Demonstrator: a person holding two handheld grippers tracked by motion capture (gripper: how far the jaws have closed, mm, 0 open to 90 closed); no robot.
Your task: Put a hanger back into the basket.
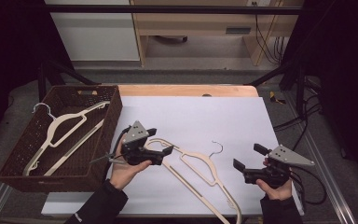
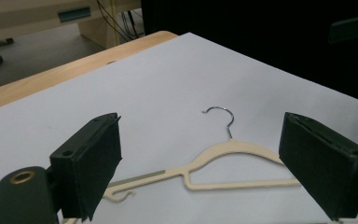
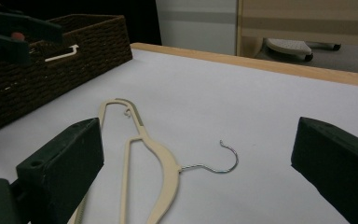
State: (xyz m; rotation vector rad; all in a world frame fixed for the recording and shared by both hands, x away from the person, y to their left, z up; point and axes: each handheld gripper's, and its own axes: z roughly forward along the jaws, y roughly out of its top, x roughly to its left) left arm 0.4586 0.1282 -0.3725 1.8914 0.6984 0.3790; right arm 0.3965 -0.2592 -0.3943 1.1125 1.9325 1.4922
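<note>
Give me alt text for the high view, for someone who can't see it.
A cream clothes hanger lies on a white table sheet between two open handheld claws, the left claw and the right claw. A brown wicker basket at left holds another hanger.

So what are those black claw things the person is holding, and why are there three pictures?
Those are grippers: handheld tools with two black jaws that pinch things. The person holds the left gripper in one hand and the right gripper in the other. Both are open and hold nothing.

One picture comes from a camera up high, looking down at the table. The other two come from small cameras riding on each gripper, looking out between its jaws.

On the white sheet lies a cream hanger with a metal hook. At the left stands a brown woven basket with two more hangers inside.
</note>
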